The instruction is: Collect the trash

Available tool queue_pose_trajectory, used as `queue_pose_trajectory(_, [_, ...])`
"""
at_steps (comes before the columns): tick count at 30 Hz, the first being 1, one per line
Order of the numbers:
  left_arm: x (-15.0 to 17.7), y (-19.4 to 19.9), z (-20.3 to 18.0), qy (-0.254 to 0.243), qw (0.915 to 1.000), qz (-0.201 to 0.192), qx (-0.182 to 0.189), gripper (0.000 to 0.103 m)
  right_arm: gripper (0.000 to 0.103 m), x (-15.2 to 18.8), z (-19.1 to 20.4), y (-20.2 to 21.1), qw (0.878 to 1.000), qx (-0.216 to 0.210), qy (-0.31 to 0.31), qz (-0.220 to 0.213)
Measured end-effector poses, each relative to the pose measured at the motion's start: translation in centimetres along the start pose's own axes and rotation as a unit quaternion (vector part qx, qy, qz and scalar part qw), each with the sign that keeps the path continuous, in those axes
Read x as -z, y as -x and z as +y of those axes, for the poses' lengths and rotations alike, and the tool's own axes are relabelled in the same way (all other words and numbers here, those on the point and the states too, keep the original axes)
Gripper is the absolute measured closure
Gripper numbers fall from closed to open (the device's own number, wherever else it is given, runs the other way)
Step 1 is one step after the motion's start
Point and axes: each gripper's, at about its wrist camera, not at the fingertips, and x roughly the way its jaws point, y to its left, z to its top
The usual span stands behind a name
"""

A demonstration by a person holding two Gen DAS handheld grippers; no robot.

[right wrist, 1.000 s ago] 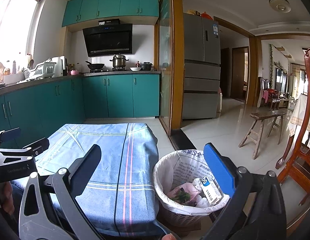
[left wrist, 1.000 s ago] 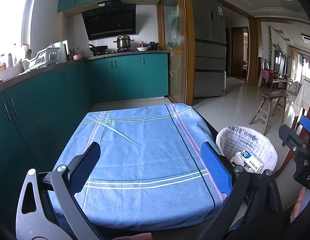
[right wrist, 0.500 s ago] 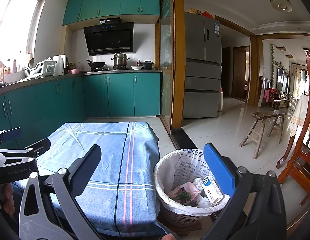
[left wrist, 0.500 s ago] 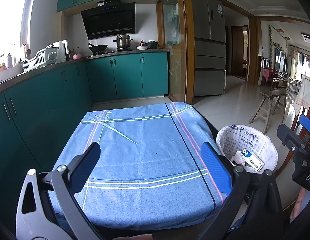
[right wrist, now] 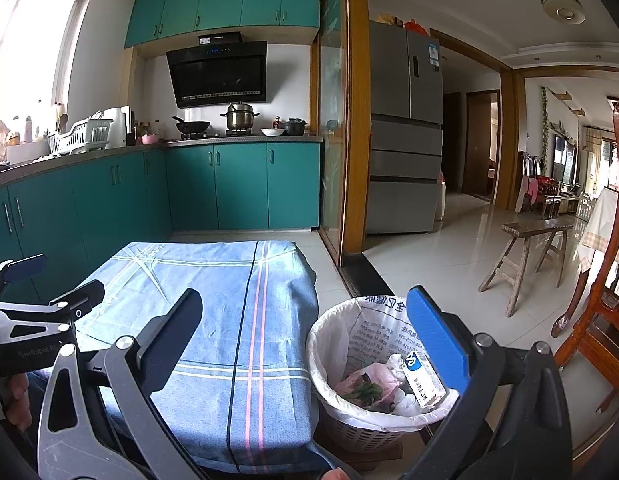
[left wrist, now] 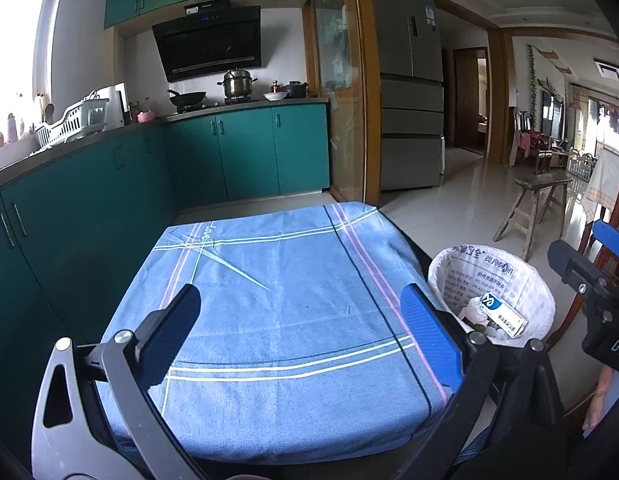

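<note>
A low surface (left wrist: 419, 258) is draped in a blue cloth (left wrist: 285, 320) with white, pink and dark stripes that hangs over its edges. Just beside it on the pale tiled floor (right wrist: 437, 272) stands a lined waste basket (right wrist: 361, 432); a wooden stool (right wrist: 529, 248) stands well apart.

1. The table under the blue cloth (left wrist: 293, 320) is fully covered; its near edge is cut off behind the left gripper (left wrist: 299, 330).
2. The right gripper (right wrist: 305, 342) hides part of the trash basket (right wrist: 349, 428) rim, and its right finger covers one end of the white carton (right wrist: 423, 380).
3. Print on the bin liner (left wrist: 521, 284) is too small to read.
4. The hands holding both grippers are mostly out of frame.
5. The window is blown out white.
</note>
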Motion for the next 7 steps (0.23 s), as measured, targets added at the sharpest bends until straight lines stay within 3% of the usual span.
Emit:
queue_pose_trajectory(3, [0.2,-1.4,0.2,0.001,0.9998,0.022,-0.001,0.003,0.003,0.2,-0.2,-0.7,1.0,0.002,-0.003,0.007])
queue_pose_trajectory(5, [0.5,-2.9,0.5,-0.002,0.9988,0.043,-0.023,0.003,0.003,0.2,-0.5,-0.8,1.0,-0.009,-0.013,0.002])
queue_pose_trajectory(7, [0.9,-6.6,0.7,-0.028,0.9931,0.098,-0.058,0.003,0.003,-0.3,-0.5,0.2,0.998,-0.044,-0.02,-0.028])
